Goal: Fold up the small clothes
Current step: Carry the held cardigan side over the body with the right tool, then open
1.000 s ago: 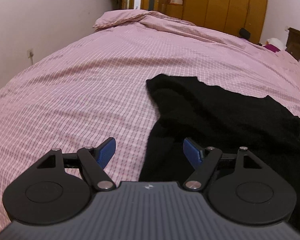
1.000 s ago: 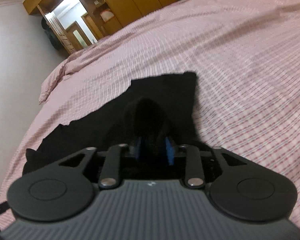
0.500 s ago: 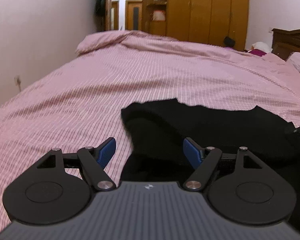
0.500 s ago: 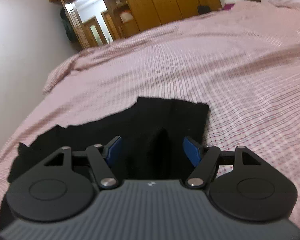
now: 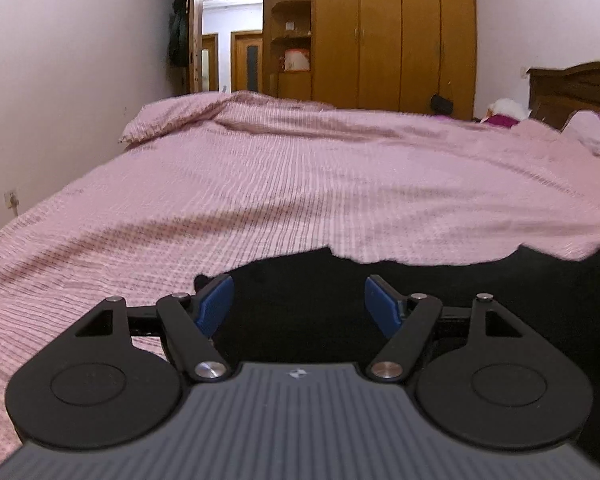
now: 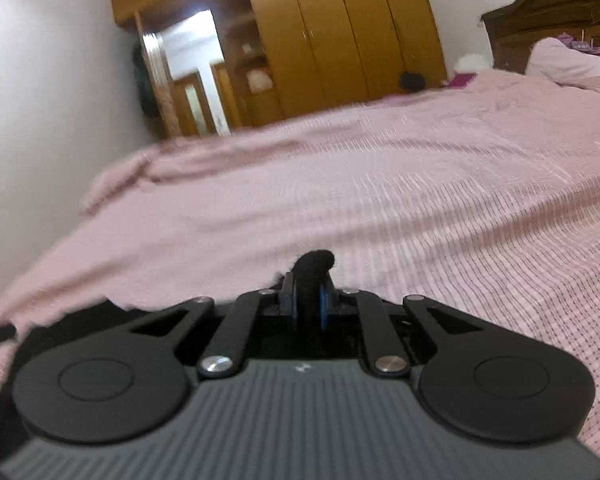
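Black garment (image 5: 300, 300) low centre, pinched by right gripper (image 6: 310, 300) to lift an edge; left gripper (image 5: 299, 304) spread wide over cloth, likely lining up second grab.

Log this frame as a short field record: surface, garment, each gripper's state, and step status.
surface: pink checked bedspread
garment: black garment, lying on the bedspread near the camera, not yet neatly folded
left gripper: jaws open, hovering over the garment, holding nothing
right gripper: jaws shut on a pinch of the black garment, a fold of fabric sticking up between them
background: wooden wardrobe, open doorway
image quality: right wrist view motion-blurred
step status: one grasp made, left grasp not yet made
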Demonstrator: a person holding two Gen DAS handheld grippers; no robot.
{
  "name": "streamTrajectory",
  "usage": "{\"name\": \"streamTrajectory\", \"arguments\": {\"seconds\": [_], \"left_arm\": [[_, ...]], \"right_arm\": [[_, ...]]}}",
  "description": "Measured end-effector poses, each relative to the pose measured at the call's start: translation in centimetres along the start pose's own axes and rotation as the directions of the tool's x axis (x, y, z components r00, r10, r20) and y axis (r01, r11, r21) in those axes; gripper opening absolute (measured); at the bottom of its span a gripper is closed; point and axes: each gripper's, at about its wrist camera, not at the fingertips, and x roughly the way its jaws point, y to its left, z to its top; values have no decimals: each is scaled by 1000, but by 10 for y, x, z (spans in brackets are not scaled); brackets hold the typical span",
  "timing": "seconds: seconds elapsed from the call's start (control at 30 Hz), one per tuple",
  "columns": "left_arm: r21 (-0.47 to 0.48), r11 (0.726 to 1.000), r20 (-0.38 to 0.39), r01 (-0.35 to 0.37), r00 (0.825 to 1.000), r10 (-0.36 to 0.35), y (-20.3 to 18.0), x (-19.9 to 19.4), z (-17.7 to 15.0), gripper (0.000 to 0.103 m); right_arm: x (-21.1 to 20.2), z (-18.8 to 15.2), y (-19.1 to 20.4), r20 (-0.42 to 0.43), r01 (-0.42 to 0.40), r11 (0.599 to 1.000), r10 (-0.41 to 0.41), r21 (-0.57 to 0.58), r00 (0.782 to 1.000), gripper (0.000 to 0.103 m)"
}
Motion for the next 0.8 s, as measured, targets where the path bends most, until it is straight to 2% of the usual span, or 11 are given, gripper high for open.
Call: {"name": "streamTrajectory", "arguments": {"seconds": [0.1, 0.17, 0.2, 0.27, 0.4, 0.47, 0.6, 0.67, 0.77, 0.8], "left_arm": [[4, 998, -66, -64, 996, 64, 3, 31, -12, 77], [-7, 995, -129, -98, 987, 97, 8, 50, -22, 79], [-42, 996, -145, -83, 986, 76, 14, 54, -26, 79], [-88, 994, -142, -66, 988, 53, 21, 55, -26, 79], [-65, 996, -142, -69, 988, 60, 19, 56, -25, 79], [-55, 996, -140, -72, 988, 64, 18, 55, -26, 79], [-50, 996, -142, -76, 988, 68, 17, 56, -27, 82], [-47, 996, -145, -77, 987, 69, 17, 55, -27, 83], [-48, 996, -154, -77, 986, 69, 18, 57, -27, 84], [-49, 996, -157, -79, 985, 70, 18, 56, -26, 84]], "right_arm": [[24, -17, -10, -84, 48, 999, -47, 9, 995, 14], [31, -28, -17, -89, 51, 998, -48, 29, 995, 16], [30, -30, -19, -79, 52, 998, -48, 39, 996, 16], [31, -30, -18, -80, 48, 998, -45, 43, 996, 18], [24, -18, -19, -95, 53, 998, -48, 44, 994, 26], [8, -12, -16, -84, 63, 996, -58, 55, 995, 27], [-26, -11, -11, -38, 33, 999, -32, 40, 999, 27], [-26, -16, -10, -72, 24, 999, -22, 27, 997, 27], [-6, -35, -18, -157, 63, 997, -57, 37, 986, 27], [-1, -43, -24, -146, 55, 997, -46, 60, 988, 27]]}}
